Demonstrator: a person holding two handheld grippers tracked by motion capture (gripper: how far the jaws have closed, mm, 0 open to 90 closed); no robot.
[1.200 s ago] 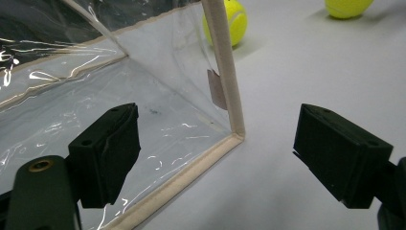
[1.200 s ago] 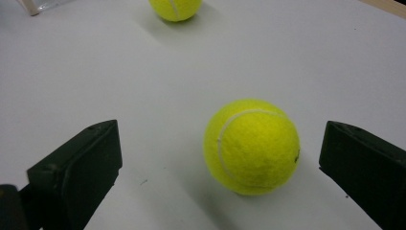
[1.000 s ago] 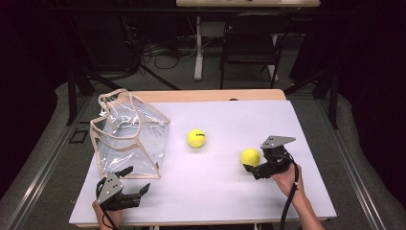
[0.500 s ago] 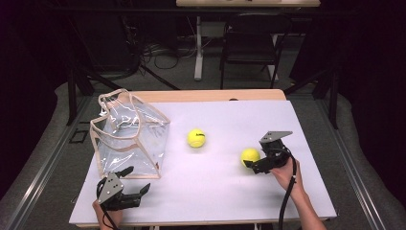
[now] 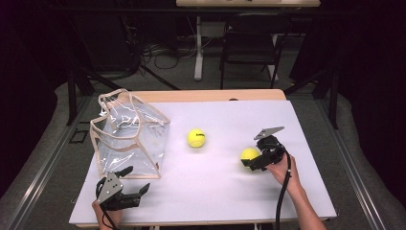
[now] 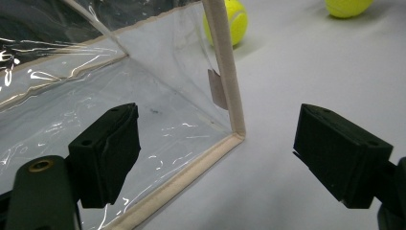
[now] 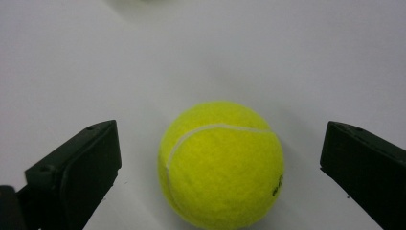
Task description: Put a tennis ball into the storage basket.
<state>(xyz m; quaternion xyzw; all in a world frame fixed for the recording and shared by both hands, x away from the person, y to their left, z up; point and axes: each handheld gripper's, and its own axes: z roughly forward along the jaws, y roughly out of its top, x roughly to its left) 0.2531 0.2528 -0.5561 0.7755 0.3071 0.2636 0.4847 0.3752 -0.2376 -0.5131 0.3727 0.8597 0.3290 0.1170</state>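
Right gripper is closing in on the near tennis ball, jaws now flanking it but spread, not gripping; a pickup is probably next. Ball is fuzzy, round, yellow. Left gripper is idling, jaws apart, facing the clear plastic bag with beige trim; second ball beyond.
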